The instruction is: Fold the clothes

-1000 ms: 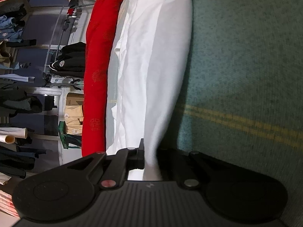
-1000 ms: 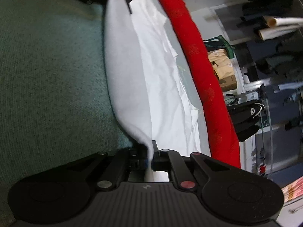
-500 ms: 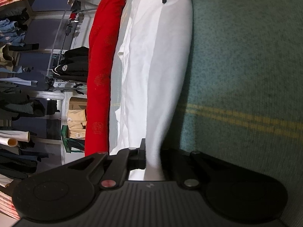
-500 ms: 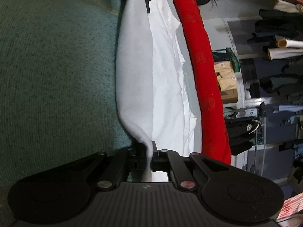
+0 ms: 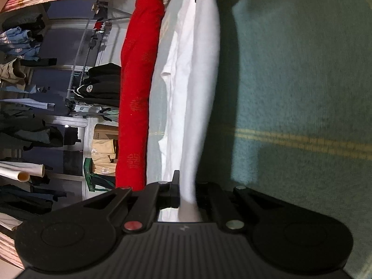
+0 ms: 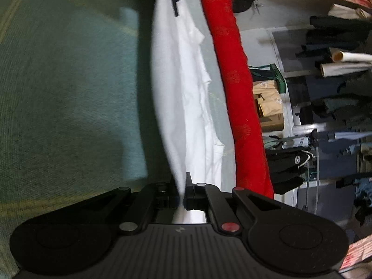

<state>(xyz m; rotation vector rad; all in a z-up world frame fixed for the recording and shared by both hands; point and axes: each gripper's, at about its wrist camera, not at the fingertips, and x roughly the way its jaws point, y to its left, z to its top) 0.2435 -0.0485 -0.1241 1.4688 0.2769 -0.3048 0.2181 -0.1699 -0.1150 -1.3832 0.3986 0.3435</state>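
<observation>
White cotton fills the middle of both wrist views: a white garment (image 5: 200, 74) is stretched in the air between two hand-held grippers that face each other. The left gripper (image 5: 186, 193) has its jaws pressed together on one end of the cloth, which runs away from it as a taut, raised edge. The right gripper (image 6: 182, 193) pinches the other end the same way, its jaws closed on a thin ridge of fabric. Each camera shows the opposite gripper as a small dark shape at the far end of the cloth.

Below the lifted edge, more of the same garment hangs or lies in loose, rumpled layers, with what looks like a short sleeve jutting out toward a long red fabric roll (image 5: 137, 88) that runs alongside. On the other side spreads a teal woven surface (image 5: 302, 81) with a pale yellow stripe, which casts back the cloth's shadow. Whether that surface is a bed, a mat or a covered desk is unclear. Hanging clothes and shelves crowd the background.

As a judgement: a fold is under way, with one edge held up and ready to be carried across the rest. No neat, finished rectangle is visible. How many folds the garment already carries cannot be told, since the lower layers are bunched and partly hidden.
</observation>
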